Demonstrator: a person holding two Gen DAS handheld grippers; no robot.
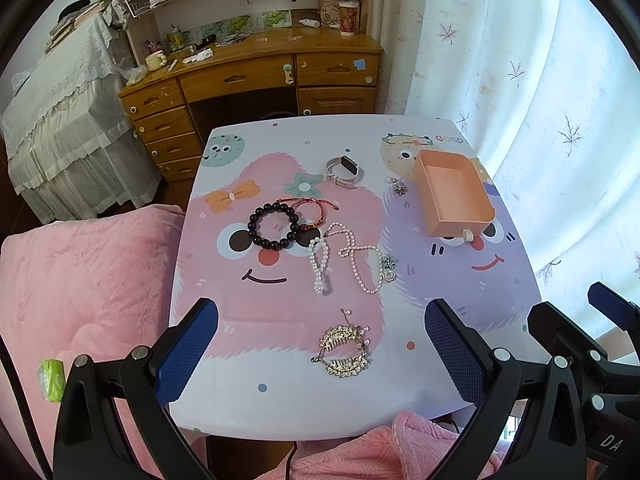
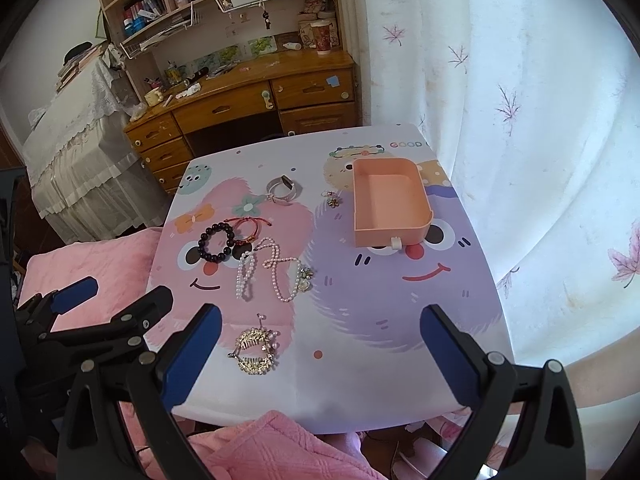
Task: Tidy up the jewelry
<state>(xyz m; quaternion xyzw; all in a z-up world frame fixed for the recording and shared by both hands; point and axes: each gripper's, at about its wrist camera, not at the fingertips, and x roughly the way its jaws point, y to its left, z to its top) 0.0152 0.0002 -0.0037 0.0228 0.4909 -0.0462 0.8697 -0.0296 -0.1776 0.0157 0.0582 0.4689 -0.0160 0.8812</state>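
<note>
On the cartoon-print table (image 1: 280, 408) lie a gold hair comb (image 1: 344, 350) (image 2: 254, 350), a white pearl strand (image 1: 320, 264), a pink pearl necklace (image 1: 362, 264) with a flower pendant, a dark bead bracelet (image 1: 273, 226) (image 2: 217, 242), a red cord bracelet (image 1: 310, 212), a smart band (image 1: 344, 170) (image 2: 283, 190) and a small charm (image 1: 398, 186). An empty peach box (image 1: 454, 196) (image 2: 390, 206) sits at the right. My left gripper (image 1: 320, 344) hovers open over the near edge, above the comb. My right gripper (image 2: 320, 352) is open too, right of the comb.
A wooden desk (image 1: 256, 76) with drawers and cluttered shelves stands beyond the table. A pink blanket (image 1: 88, 280) lies left of the table, a curtain (image 1: 540, 100) hangs at the right, and a pink cloth (image 2: 272, 448) sits under the near edge.
</note>
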